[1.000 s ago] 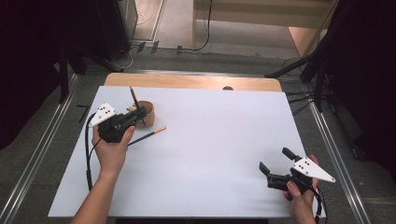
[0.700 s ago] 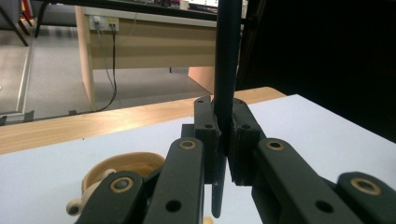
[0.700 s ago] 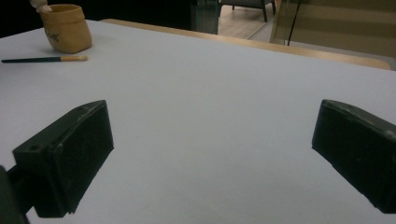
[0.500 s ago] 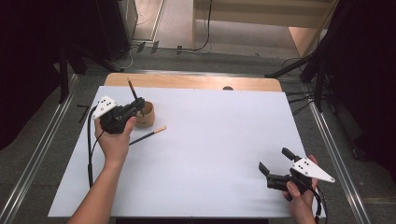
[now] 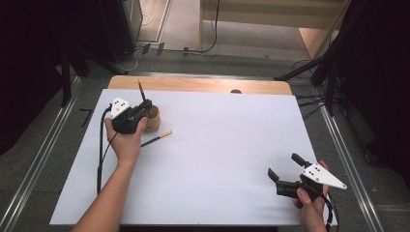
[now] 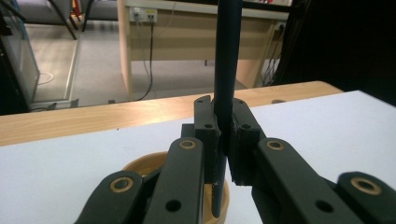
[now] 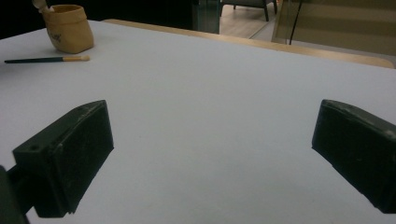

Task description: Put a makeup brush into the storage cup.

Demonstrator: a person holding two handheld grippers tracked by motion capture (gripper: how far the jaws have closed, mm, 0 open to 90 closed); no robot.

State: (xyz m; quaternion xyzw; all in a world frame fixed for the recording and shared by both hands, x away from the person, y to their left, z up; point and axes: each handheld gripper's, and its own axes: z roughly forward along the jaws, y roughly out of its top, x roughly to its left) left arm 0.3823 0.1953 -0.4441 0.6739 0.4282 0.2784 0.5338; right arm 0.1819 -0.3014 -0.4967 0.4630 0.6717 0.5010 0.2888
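My left gripper (image 5: 143,110) is shut on a dark, thin brush handle (image 5: 141,92) that stands nearly upright. In the left gripper view the handle (image 6: 227,56) rises between the pressed pads, and its lower end dips into the tan cup (image 6: 140,165) just below. The cup (image 5: 154,122) stands at the far left of the white sheet. A second brush (image 5: 155,139) with a tan end lies flat on the sheet just in front of the cup. My right gripper (image 5: 284,166) is open at the near right, and nothing is between its jaws (image 7: 215,140).
The white sheet (image 5: 217,145) covers the wooden table, whose far edge (image 5: 203,84) stays bare. From the right gripper view the cup (image 7: 69,28) and the lying brush (image 7: 46,59) sit far off. Cables and dark stands ring the floor.
My left gripper has carried the upright brush a little away from the person and downward, over the cup. The right gripper has stayed where it was.
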